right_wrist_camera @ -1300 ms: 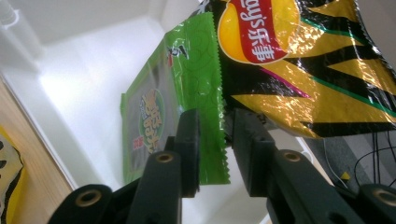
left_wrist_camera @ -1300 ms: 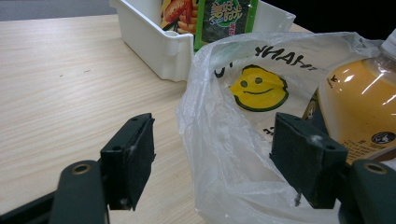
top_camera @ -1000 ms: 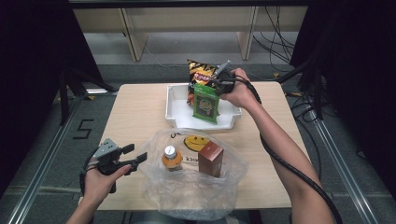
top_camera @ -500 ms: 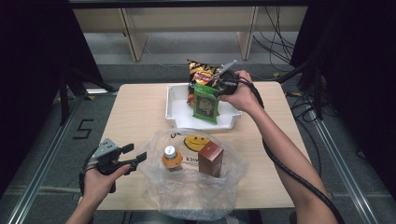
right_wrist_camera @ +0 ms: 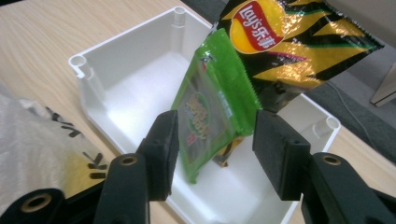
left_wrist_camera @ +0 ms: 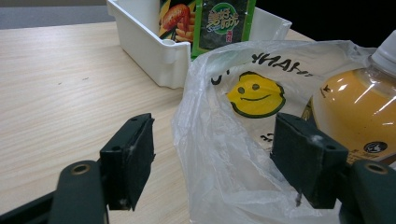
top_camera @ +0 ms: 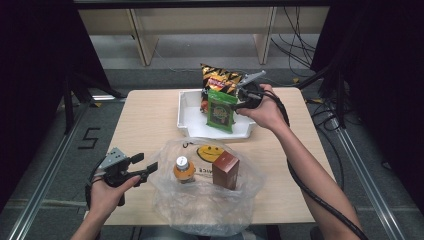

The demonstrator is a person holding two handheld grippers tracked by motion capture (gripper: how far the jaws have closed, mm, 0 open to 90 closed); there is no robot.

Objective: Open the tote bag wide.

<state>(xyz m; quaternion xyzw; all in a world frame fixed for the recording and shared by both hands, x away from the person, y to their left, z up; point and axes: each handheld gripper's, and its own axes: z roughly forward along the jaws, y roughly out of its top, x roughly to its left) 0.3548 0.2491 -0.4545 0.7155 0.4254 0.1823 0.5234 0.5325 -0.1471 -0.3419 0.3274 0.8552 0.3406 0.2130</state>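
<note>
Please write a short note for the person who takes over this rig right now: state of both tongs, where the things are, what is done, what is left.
Left tongs: open, at the rim of the plastic bag; the pads do not press it.
Right tongs: jaws have just been opening around the green packet; not gripping it.
Green packet and chip bag stand in the white tray.
Juice bottle and brown box are in the plastic bag.
Left, probably: grip the green packet, bag it, then the chip bag.

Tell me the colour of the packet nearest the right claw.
Bright green packet, clearest in the right gripper view.
</note>
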